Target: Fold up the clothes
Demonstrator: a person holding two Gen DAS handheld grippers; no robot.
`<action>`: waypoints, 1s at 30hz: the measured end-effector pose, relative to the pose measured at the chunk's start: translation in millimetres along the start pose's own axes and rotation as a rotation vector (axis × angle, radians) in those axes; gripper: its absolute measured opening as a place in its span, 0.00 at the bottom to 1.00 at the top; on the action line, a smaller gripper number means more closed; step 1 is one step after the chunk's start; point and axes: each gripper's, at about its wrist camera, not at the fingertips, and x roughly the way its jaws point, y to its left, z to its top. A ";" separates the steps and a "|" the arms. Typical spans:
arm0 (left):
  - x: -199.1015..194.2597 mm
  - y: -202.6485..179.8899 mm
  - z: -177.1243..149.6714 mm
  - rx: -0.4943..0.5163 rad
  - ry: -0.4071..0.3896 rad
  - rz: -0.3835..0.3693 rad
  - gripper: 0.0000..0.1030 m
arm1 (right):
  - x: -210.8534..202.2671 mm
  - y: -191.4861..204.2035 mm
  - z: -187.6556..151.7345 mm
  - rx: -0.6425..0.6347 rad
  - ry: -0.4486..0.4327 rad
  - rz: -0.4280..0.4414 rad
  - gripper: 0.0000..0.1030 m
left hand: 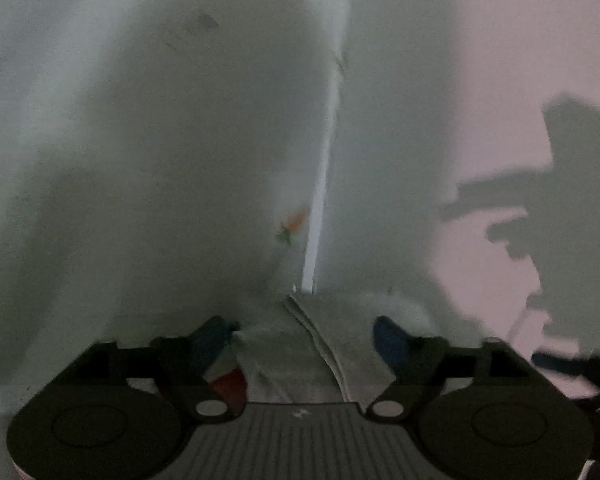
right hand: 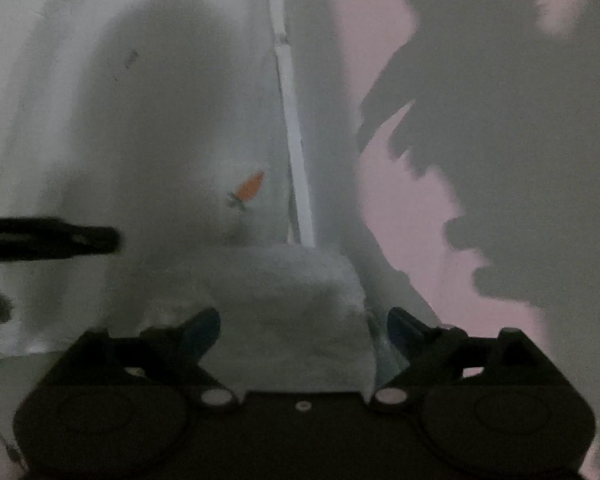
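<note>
Left wrist view: my left gripper has its fingers spread wide, folded edges of a pale grey-white garment lying between them, no pinch visible. A small orange mark shows on the cloth ahead of the fingers. Right wrist view: right gripper likewise wide, a bunched fold between the fingers. Pinkish surface beyond, right of the fingers, under dark shadows.
</note>
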 end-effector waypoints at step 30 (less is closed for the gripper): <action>-537.6 151.5 -173.4 -0.077 -0.019 0.421 1.00 | -379.7 361.4 -167.4 -0.132 -0.007 0.182 1.00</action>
